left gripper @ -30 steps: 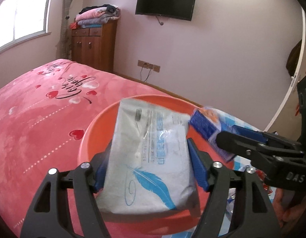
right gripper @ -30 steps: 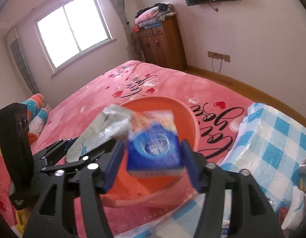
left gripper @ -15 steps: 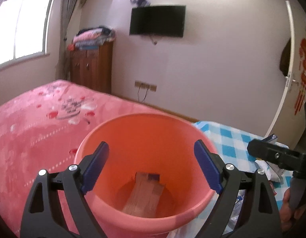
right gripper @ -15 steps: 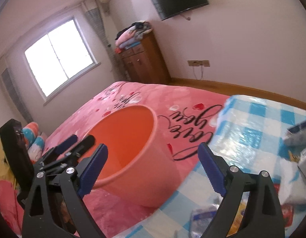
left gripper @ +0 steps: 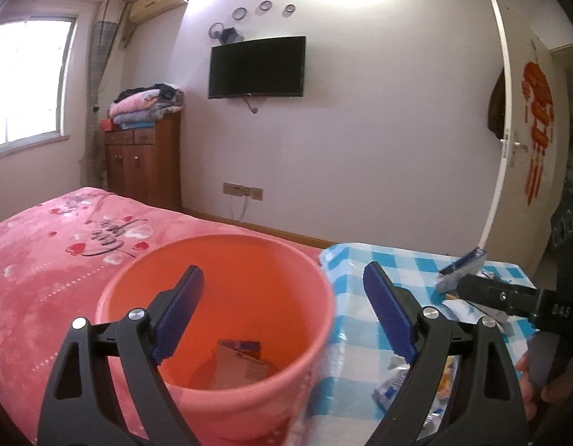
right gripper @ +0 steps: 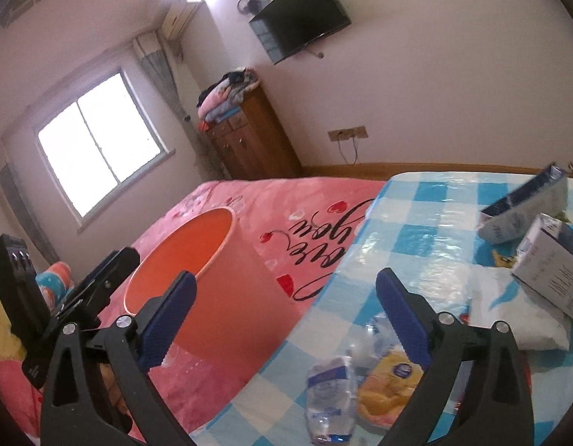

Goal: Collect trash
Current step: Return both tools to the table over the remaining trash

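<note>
Left wrist view looks down into the orange bucket, which stands on the pink bedspread right against the edge of the blue checked surface; at its bottom lie a brown card packet and a dark blue item, so some trash is already collected. The left gripper hangs over the bucket's near rim with its jaws wide apart and nothing between them. From the right wrist view, the right gripper also has its jaws spread and empty, and it points toward the trash left on the checked cloth: a crumpled clear plastic bottle and a yellow packet lie touching each other just below the jaws, a white tissue pack with a blue feather print sits further right, a white and blue carton rests on top of it, and a dark blue tissue pack lies beyond, near the far edge. In the left wrist view that far pack shows beside the tip of the other gripper. Judging by this, the job is partly done: a couple of pieces are in the bucket, while at least five remain on the surface. The bottle and yellow packet look the likeliest next pickup for the right side, being closest. Beyond the bed stand a wooden cabinet stacked with folded blankets and a wall television.
</note>
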Action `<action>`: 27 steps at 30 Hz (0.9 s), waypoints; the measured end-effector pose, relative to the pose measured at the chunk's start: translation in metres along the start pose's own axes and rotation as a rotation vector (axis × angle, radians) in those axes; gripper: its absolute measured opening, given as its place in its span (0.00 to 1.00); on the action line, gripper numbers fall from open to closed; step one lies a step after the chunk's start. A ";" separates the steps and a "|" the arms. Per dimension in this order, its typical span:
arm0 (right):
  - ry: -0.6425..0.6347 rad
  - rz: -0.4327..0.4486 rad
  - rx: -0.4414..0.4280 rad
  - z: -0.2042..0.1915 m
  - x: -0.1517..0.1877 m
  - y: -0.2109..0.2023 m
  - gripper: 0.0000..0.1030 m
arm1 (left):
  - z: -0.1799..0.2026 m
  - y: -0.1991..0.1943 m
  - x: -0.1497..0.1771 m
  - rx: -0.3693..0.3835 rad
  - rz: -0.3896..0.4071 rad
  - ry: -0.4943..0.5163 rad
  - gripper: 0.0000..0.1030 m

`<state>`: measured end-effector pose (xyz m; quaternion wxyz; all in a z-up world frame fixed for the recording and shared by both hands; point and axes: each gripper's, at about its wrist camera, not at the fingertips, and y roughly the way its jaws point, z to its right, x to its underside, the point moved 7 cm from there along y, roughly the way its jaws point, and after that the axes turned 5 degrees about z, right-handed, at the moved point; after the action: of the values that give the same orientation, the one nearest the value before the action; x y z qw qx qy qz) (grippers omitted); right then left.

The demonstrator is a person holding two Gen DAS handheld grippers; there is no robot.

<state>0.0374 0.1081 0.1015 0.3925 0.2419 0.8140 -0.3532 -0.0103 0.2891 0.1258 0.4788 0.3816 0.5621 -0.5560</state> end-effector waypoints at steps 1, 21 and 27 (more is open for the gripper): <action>0.004 0.006 0.005 0.005 -0.001 -0.002 0.94 | 0.005 0.000 0.002 0.009 -0.005 0.000 0.86; 0.033 0.071 0.112 0.089 0.013 -0.040 0.95 | 0.099 0.023 0.046 0.133 -0.119 0.061 0.85; 0.080 0.083 0.113 0.112 0.018 -0.053 0.95 | 0.132 0.030 0.063 0.185 -0.177 0.077 0.85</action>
<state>0.0434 -0.0092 0.0578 0.3599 0.3113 0.7970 -0.3719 0.0179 0.1547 0.0672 0.3686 0.3942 0.5577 -0.6306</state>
